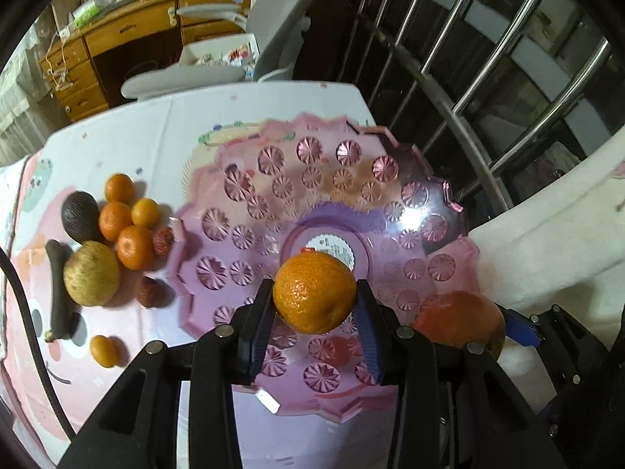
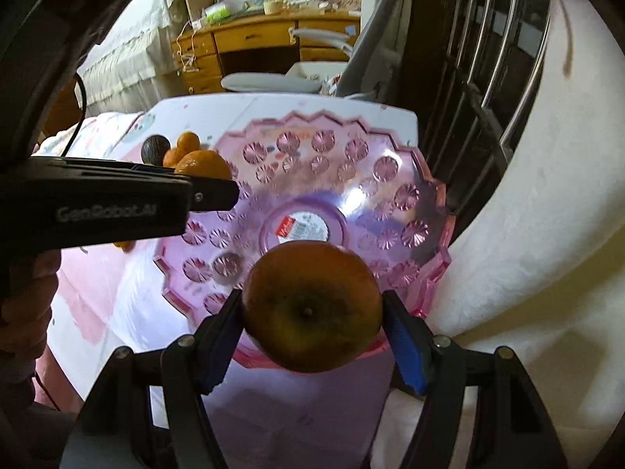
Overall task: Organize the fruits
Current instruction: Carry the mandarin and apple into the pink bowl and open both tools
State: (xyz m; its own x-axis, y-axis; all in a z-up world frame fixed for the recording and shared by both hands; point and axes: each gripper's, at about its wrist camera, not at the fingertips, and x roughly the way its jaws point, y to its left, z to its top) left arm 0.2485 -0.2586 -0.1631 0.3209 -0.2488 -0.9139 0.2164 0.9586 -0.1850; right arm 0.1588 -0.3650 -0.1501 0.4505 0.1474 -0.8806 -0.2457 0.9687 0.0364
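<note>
A pink plastic fruit bowl with star cut-outs sits on the white table; it also shows in the right wrist view. My left gripper is shut on an orange tangerine and holds it above the bowl's near side. My right gripper is shut on a reddish-brown apple above the bowl's near rim; that apple also shows in the left wrist view. The left gripper's body crosses the right wrist view.
Left of the bowl lie several tangerines, a dark avocado, a tan round fruit, two red lychees, a dark banana and a small kumquat. Metal bars and a white cushion stand right.
</note>
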